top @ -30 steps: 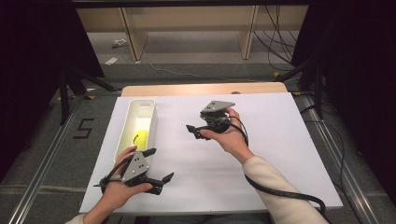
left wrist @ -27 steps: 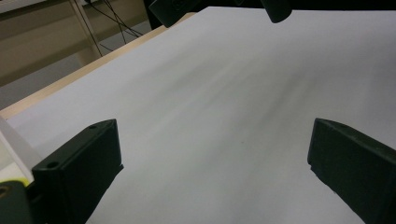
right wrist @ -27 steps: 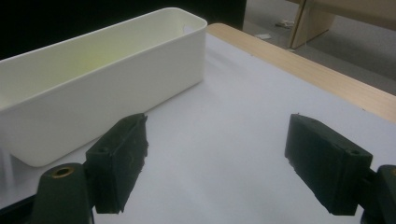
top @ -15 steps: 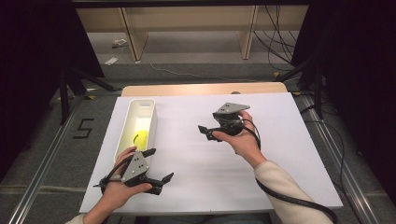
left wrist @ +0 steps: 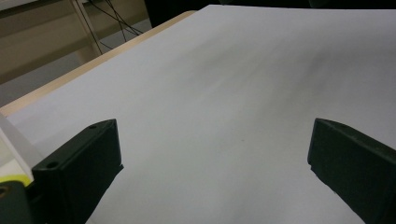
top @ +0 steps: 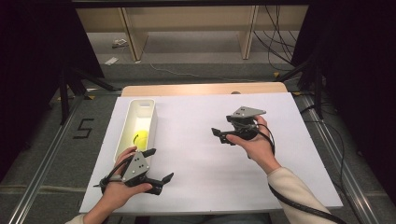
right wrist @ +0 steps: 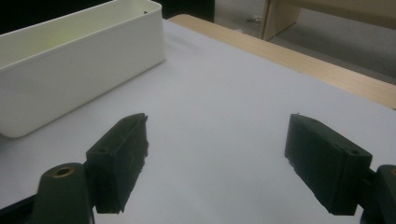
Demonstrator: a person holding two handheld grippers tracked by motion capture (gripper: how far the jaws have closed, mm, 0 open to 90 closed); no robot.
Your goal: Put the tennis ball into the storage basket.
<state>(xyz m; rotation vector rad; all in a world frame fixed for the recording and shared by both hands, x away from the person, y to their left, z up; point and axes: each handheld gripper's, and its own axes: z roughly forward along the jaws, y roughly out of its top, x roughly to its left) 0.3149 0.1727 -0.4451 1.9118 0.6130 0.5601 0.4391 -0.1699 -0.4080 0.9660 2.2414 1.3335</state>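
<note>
A long white bin [top: 131,122] stands at the left of the white table top [top: 196,112], with a yellow-green object [top: 140,137] inside it. My left gripper [top: 159,164] hovers near the front edge, just below the bin's near end. It is open with nothing between its jaws, as the left gripper view [left wrist: 215,158] confirms. My right gripper [top: 220,136] is held over the middle right of the table and points left toward the bin. It is open and empty too [right wrist: 215,158]. The bin's side wall [right wrist: 79,60] lies ahead of it at the left.
A strip of wooden table edge [top: 205,88] runs along the far side. Past it are wooden shelf legs [top: 130,32] and cables on the floor. Black stands and metal rails flank the table. A cable [top: 299,205] trails from the right gripper along the forearm.
The right hand has carried its gripper to the right and slightly nearer to the person, away from the bin. The left gripper has stayed in place.
</note>
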